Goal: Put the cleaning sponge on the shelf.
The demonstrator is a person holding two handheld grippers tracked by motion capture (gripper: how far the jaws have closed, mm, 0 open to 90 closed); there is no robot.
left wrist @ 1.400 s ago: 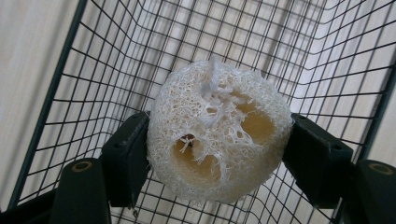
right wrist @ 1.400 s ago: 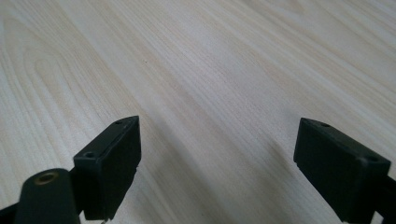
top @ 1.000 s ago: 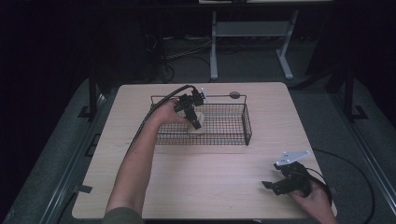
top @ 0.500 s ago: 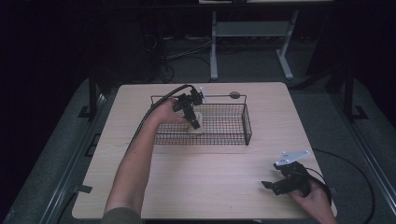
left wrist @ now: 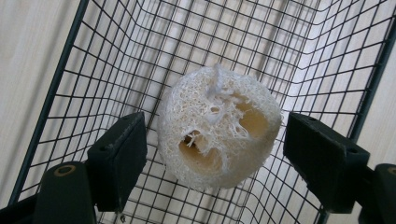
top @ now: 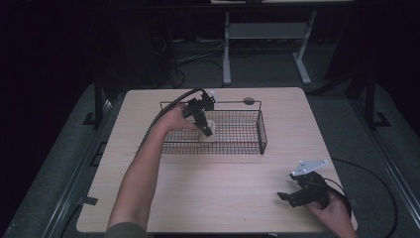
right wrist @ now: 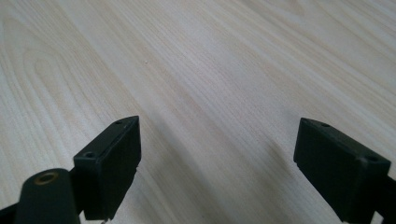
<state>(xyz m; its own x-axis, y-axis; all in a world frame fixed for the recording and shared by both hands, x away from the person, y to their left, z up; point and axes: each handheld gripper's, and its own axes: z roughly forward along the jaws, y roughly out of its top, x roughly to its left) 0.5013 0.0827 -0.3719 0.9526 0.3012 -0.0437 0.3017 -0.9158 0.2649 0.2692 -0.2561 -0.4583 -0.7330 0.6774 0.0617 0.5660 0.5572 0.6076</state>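
Reaching into the wire basket [top: 261,133], the left gripper [left wrist: 212,154] has its jaws wide around a loofah sponge [left wrist: 218,127], with small gaps on both sides. The sponge sits in the basket's left part. The right gripper [right wrist: 215,163] is wide open, empty, over the tabletop [top: 223,183].

The wire basket [top: 237,133] is walled on all sides, with entry left only from above; bare table [top: 223,183] is left in front.

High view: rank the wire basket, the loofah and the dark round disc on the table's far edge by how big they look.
1. wire basket, clearly largest.
2. loofah, partly hidden by the left gripper.
3. dark round disc, slightly smaller-looking, though it lies farther from the camera, so that gap is unsure.
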